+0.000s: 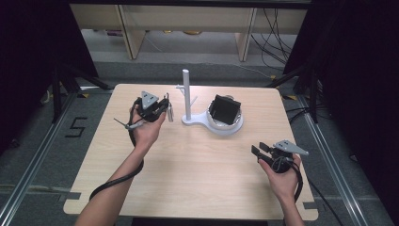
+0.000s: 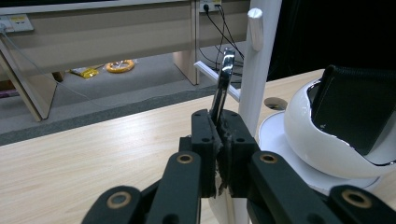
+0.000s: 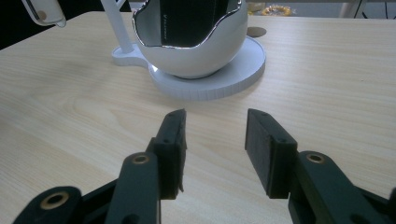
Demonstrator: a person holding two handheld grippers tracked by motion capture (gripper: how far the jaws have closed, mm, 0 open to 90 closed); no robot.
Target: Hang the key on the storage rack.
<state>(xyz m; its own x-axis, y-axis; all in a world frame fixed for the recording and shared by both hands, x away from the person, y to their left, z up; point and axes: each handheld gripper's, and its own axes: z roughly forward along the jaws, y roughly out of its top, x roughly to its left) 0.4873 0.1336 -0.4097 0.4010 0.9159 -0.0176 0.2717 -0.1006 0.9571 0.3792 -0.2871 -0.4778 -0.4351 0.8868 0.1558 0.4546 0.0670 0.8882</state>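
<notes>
A white stand has a tall post with side pegs and a round white cup on its base. A black block rests tilted inside the cup. My left gripper hovers just left of the post, shut on a thin shiny metal piece that sticks up from the jaws beside the post and the cup. My right gripper rests low near the table's right front, open and empty, facing the cup and the black block.
The wooden table is bare around the stand. A small round hole sits in the tabletop behind the base. Beyond the far edge are the floor, wooden furniture legs and cables. A pale rounded object shows at the right gripper view's top left.
</notes>
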